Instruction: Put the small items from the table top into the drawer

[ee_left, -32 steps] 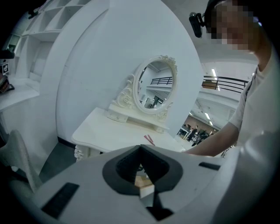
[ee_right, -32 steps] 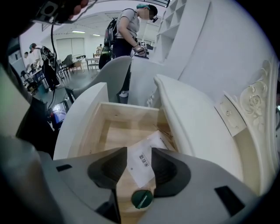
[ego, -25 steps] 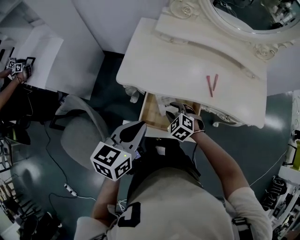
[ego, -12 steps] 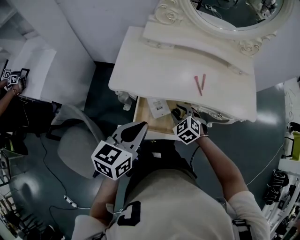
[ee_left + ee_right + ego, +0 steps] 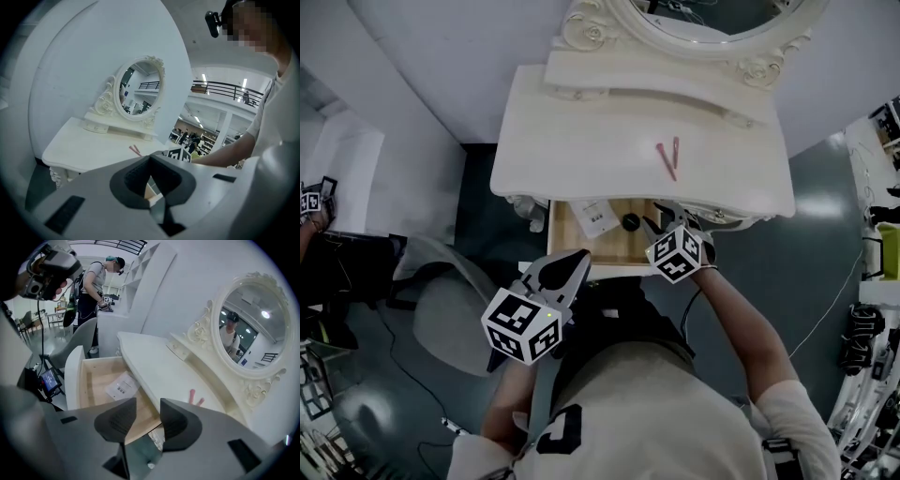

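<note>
Our right gripper [image 5: 662, 217] sits at the middle of the head view, over the right end of the open drawer [image 5: 609, 249]. Its jaws stand a modest way apart, and its own view shows only the drawer edge and floor in the gap, so it holds nothing. Our left gripper [image 5: 579, 255] hangs lower left of centre, in front of the drawer. Its tips are drawn together and it too is empty.

The drawer is pulled out beneath the table top [image 5: 581, 131]. Inside we see a white printed card [image 5: 595, 217] and a small dark round thing [image 5: 630, 222], which we cannot identify. The only small items we can see left on the table top are two thin pink sticks [image 5: 668, 157]. They lie crossed in a narrow V, just above and right of centre and short of the mirror [image 5: 675, 14].

We judge the opening step finished and the picking step about to start. The next move calls for lifting the right gripper up and over the table edge. We would then line its jaws across the sticks and close low against the surface, since such slim, flat pieces may slide or roll away.
</note>
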Demonstrator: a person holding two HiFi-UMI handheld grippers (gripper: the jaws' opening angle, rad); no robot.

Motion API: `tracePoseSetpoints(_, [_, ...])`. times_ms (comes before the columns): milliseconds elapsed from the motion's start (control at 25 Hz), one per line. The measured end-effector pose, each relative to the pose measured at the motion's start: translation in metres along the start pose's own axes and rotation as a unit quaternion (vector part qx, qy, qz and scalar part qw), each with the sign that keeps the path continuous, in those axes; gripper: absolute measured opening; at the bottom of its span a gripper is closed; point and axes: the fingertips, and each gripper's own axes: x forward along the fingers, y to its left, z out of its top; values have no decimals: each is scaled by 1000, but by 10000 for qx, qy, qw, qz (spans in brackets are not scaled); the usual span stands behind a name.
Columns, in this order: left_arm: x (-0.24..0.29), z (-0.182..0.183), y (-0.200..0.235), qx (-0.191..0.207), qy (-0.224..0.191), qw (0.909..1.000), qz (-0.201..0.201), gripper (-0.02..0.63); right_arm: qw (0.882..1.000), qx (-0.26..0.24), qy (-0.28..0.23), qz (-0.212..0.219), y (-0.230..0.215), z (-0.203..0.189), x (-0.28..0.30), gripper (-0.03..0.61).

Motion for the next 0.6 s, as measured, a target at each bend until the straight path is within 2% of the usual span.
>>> tracePoseSetpoints(200, [15,6,-14,108,11,9999,-14,55,9996,274,54,-59,-22,-16,-7,166])
tracePoseSetpoints(400, [26,8,-26,85,26,9999,126,55,9979,627,89,-108,-50,-30,-1,164])
tracePoseSetpoints(600, [42,7,-36,58,79,9994,328,55,9971,740,66,-159,-77,-41,8,159])
